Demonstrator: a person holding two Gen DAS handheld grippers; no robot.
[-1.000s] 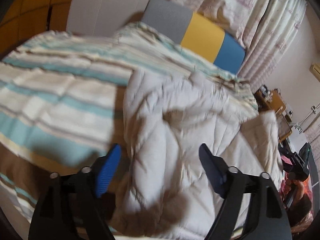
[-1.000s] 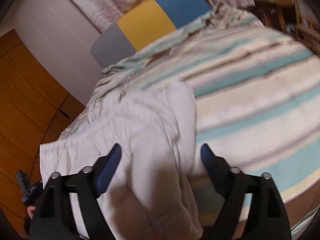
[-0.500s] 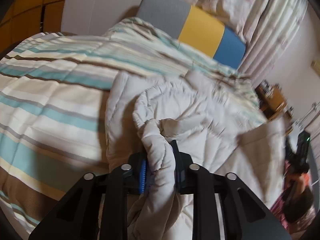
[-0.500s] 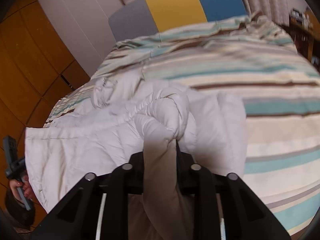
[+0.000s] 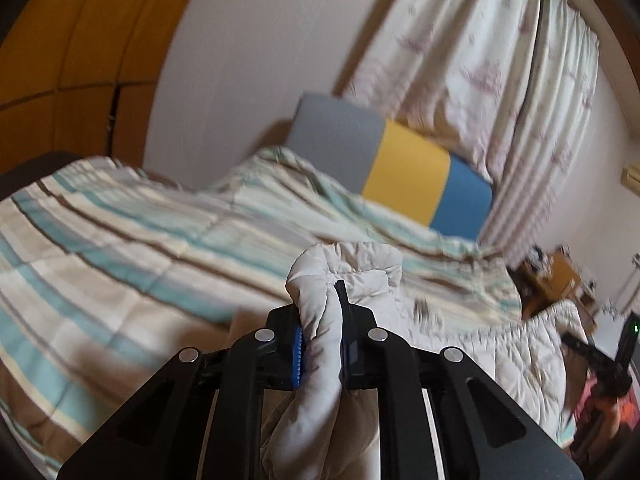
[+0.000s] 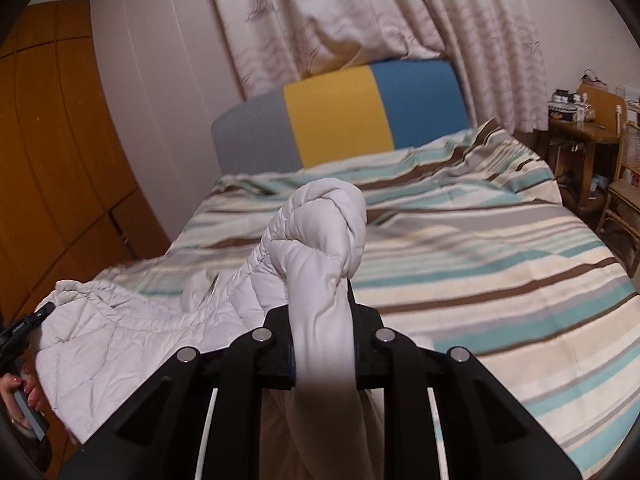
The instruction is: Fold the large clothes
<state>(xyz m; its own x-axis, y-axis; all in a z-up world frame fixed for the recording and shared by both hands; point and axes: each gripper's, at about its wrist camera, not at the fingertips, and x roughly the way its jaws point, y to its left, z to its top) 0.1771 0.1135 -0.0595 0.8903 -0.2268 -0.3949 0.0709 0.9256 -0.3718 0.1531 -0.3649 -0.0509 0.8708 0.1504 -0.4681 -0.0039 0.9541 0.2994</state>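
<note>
A large off-white quilted garment (image 5: 516,356) lies over the near side of a striped bed. My left gripper (image 5: 320,332) is shut on a bunched edge of it (image 5: 320,320) and holds it raised above the bed. My right gripper (image 6: 322,320) is shut on another bunched edge (image 6: 320,248), also raised. In the right wrist view the rest of the garment (image 6: 120,332) hangs and spreads to the lower left. Each gripper (image 5: 592,356) (image 6: 20,328) shows at the edge of the other's view.
The bed has a teal, cream and brown striped cover (image 6: 480,264) and a grey, yellow and blue headboard (image 6: 340,116). Patterned curtains (image 6: 380,12) hang behind. A wooden wardrobe (image 6: 52,140) stands left, a wooden desk and chair (image 6: 592,140) right.
Both grippers went from open above the garment to shut on its edges, then rose, lifting the bunched fabric off the bed.
</note>
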